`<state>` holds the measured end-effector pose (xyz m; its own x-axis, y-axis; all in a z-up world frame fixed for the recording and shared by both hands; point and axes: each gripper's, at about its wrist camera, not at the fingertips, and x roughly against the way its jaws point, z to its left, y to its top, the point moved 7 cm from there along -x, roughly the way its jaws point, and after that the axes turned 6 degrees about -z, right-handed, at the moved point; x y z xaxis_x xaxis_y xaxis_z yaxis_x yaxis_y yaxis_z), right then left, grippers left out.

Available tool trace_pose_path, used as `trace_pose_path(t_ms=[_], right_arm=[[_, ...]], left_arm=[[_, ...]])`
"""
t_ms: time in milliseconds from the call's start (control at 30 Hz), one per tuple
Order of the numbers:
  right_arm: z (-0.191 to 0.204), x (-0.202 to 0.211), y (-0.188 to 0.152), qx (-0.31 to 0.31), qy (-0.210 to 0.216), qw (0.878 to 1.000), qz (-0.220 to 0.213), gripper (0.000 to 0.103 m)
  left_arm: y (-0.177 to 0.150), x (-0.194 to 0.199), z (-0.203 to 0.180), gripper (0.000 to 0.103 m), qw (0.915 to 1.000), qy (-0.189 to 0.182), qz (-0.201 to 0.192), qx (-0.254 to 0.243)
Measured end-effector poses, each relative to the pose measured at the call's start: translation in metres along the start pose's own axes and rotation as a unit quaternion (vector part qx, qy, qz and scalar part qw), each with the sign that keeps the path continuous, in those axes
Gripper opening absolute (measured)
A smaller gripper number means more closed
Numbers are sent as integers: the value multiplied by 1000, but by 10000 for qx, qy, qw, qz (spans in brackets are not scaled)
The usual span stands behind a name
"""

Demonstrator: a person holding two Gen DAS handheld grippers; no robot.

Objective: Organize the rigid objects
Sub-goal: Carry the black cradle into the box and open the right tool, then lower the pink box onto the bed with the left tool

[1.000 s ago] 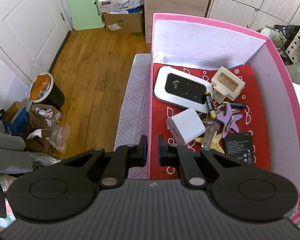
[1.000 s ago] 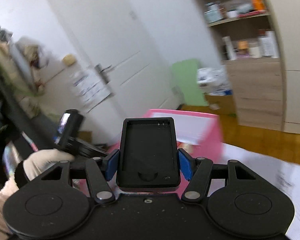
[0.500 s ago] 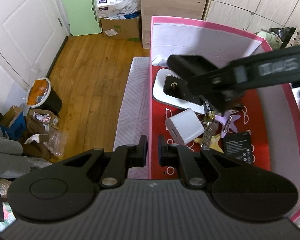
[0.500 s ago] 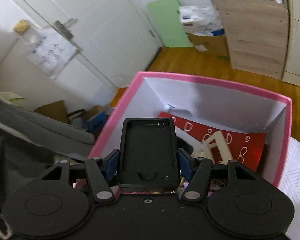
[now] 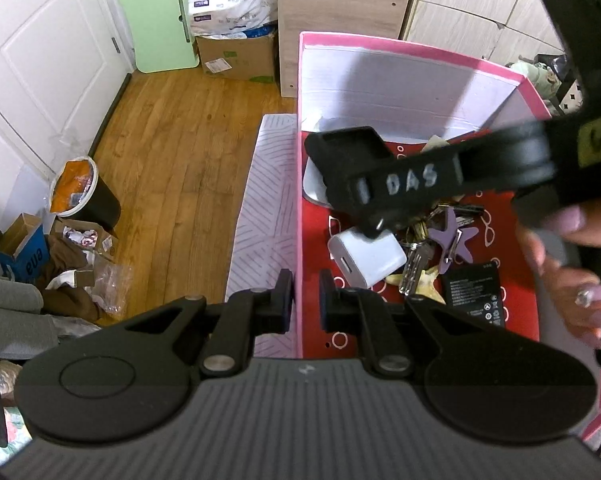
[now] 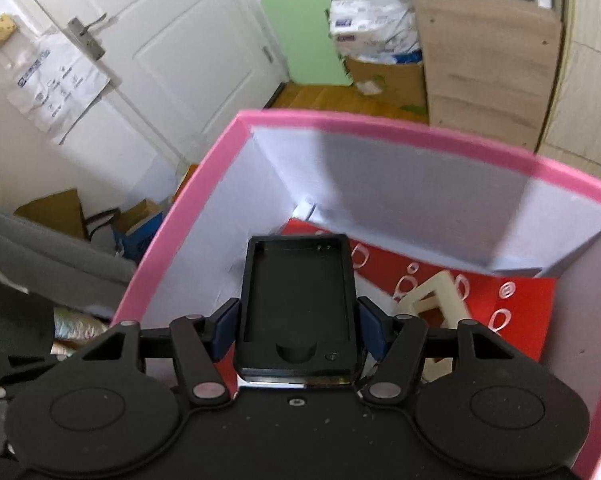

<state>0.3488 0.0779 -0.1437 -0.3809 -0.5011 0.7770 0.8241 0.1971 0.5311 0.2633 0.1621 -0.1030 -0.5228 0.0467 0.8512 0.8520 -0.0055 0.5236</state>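
From the left wrist view, the step in hand looks to be the placing of one more item into the pink cardboard box with white inner walls and a red patterned floor [image 5: 420, 46]. The left claw [image 5: 303, 300] has its two fingers nearly together, one on each side of the box's near wall, and they pinch that wall, so I judge this claw is steadying the box. The right claw [image 5: 374, 222] reaches in from the right, above the box, and carries a black rectangular plastic charger cradle [image 5: 350, 158]. A hand [image 5: 576, 280] holds that tool at the right edge. Under it lie a white cube-shaped wall charger [image 5: 366, 256], a bunch of metal keys [image 5: 414, 260], a purple star-shaped tag [image 5: 454, 232] and a flat black battery [image 5: 474, 294]. These lie close together on the red floor.

From the right wrist view, the right claw [image 6: 297, 326] is clamped on the black cradle [image 6: 296, 304]; its blue pads [image 6: 224, 330] press the two long sides, and the fingers stand rather wide because the cradle is wide. The cradle hangs inside the box opening, close to the left inner wall, and it is not yet resting on the floor as far as I can tell. A cream plastic frame piece [image 6: 436, 300] lies to its right. The next move, I think, calls for lowering the cradle to a free place on the red floor and then letting the fingers part, without knocking the cream piece.
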Motion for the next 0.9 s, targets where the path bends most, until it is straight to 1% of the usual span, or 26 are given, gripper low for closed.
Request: trace_pose_path(t_ms=[67,200,233,267,333,400,433,500,533,600,700,767,800,900], right_arm=[[0,-4,-4,-5,41,10000,-2,69],[2,0,-5,12,-48,9999,-125,70],[2,3,-5,8,-90,9998,-188,73],[1,8,-5,30,-147,9995,-264,74],[1,20,-5,33,-119,9990,-423,75],[1,36,-6,-63,-16,9982,-592,76],[2,46,-7,-89,12,9974,-709,81],[4,71,-10,-57,-97,9939,-1094,87],[6,83,-13,-13,-108,9922,-1243,87],[10,112,-23,89,9,9883,-1524,88],[12,149,-40,67,161,9815,-1906,92],[13,165,-52,152,103,9798,-1992,92],[13,173,-60,274,62,9791,-2016,92],[13,189,-79,450,-171,9741,-2208,92]], left_arm=[[0,-1,1,10,10000,-11,35,-9],[1,0,0,10,9999,-18,64,-78],[1,0,0,10,9999,-27,53,-102],[1,0,0,11,9999,-42,43,-118],[0,0,0,11,9999,-86,33,-130],[0,-1,0,12,9998,-121,36,-134],[-1,-1,0,13,9998,-141,39,-146],[-1,-1,1,14,9997,-201,45,-151],[-1,-1,0,15,9996,-222,47,-148],[-1,-1,1,15,9995,-265,43,-149],[-1,1,2,15,9993,-317,13,-204],[-3,4,5,15,9992,-206,-2,-334],[-3,8,8,19,9994,-172,-30,-309],[-7,22,11,20,9992,-292,-16,-271]])
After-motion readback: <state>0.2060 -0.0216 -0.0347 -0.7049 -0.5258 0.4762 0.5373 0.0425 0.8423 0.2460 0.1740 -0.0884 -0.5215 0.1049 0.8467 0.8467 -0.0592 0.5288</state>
